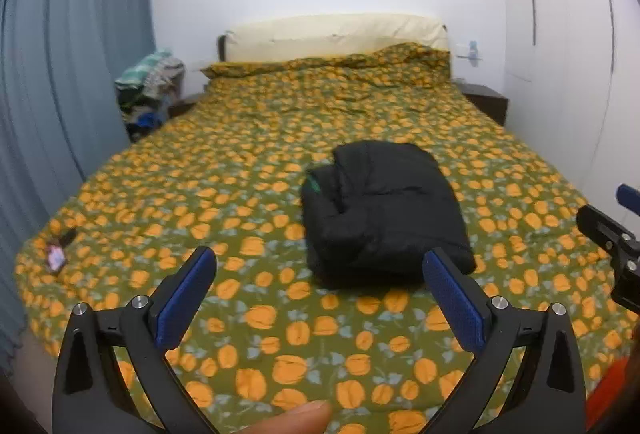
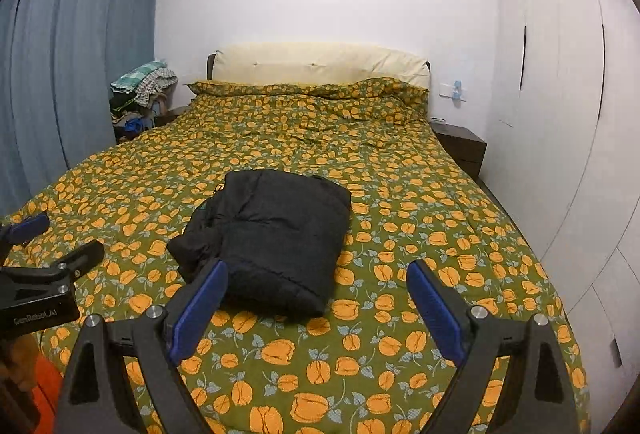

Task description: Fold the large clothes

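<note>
A black padded garment [image 1: 380, 209] is seen lying on the bed [image 1: 248, 318] as a compact folded bundle, nearer the foot edge than the headboard and roughly midway between the two side edges. In the right wrist view a looser flap is seen bulging from the bundle's left side, towards the left edge of the bed, while the other sides look squared off.

The left tool [image 1: 320, 284] is held above the bedspread with its jaws spread wide and nothing between them; the garment is not touched. The right tool [image 2: 318, 294] is likewise spread wide and empty, poised short of the bundle's near edge. Each tool is glimpsed at the margin of the other's view, so they are judged to be side by side near the foot edge.

The fold is judged to be essentially made, and the step in hand is taken to be release and clearing away, or a last tidying. For this to be done well, the tools should be kept wide and lifted clear without any padded layer being snagged, since such filling is springy and a brushed layer could be sprung open. If the bulging flap is to be dealt with, it is best tucked under or pressed flat from the left side, with the bundle steadied from the opposite side so that it is not pushed across the slippery bedspread. Pressure is better applied broadly with a pad face than with a pinch at a corner.

A small object [image 1: 56, 256] lies near the left edge of the bed, well apart from the garment.
</note>
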{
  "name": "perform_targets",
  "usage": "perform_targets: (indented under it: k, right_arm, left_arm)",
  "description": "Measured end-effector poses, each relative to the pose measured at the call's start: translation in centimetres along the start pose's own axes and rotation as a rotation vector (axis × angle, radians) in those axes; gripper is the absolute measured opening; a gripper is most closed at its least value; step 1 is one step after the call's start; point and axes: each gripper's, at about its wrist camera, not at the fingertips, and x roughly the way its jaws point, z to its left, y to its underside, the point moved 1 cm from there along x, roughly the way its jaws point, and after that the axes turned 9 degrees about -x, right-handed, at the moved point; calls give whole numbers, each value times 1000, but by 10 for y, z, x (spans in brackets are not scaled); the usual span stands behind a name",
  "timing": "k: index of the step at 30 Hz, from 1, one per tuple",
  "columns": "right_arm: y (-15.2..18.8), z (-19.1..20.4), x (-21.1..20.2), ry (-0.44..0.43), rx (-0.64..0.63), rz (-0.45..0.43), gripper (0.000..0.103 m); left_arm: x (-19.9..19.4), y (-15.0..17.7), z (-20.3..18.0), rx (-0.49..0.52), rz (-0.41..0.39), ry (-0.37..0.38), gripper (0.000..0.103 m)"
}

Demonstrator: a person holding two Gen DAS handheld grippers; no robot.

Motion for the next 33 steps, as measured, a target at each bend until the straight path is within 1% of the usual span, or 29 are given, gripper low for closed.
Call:
perform_targets:
  k: [2, 6, 9, 11, 13, 16, 18, 21, 24, 26, 30, 33]
  right_arm:
    - [0, 1, -3, 1, 0, 6, 93]
    - [3, 5, -8, 12, 1, 36, 93]
    - [8, 4, -21, -8, 33, 7, 93]
    - [12, 6, -24, 13, 32, 23, 93]
    - [14, 11, -24, 37, 1, 41, 93]
    - [16, 14, -25, -8, 27, 64, 93]
    - [15, 15, -26, -32, 43, 83, 93]
    - [14, 19, -32, -22, 38, 92, 93]
    - [12, 22, -36, -18, 31, 106, 93]
    - [12, 24, -39, -17, 32, 117, 93]
    - [10, 30, -44, -10, 18, 116, 93]
    - [10, 34, -49, 2, 12, 115, 93]
  left_arm:
    - [-3, 0, -1, 4, -5, -14, 103]
    - [-13, 1, -1, -32, 4, 14, 103]
    - [-21, 1, -1, -54, 12, 33, 103]
    - [-25, 1, -1, -59, 11, 16, 103]
    - [-30, 1, -3, -56, 11, 5, 103]
    - [-35, 2, -5, -42, 14, -4, 103]
    - [-37, 3, -6, -30, 31, -9, 103]
    - [-39, 4, -6, -27, 49, -5, 103]
    - [-42, 4, -5, -18, 50, -22, 103]
    - [-43, 4, -1, -36, 62, -27, 103]
    - [-44, 4, 7, -81, 97, -4, 103]
    - [-46, 4, 8, -78, 96, -15, 103]
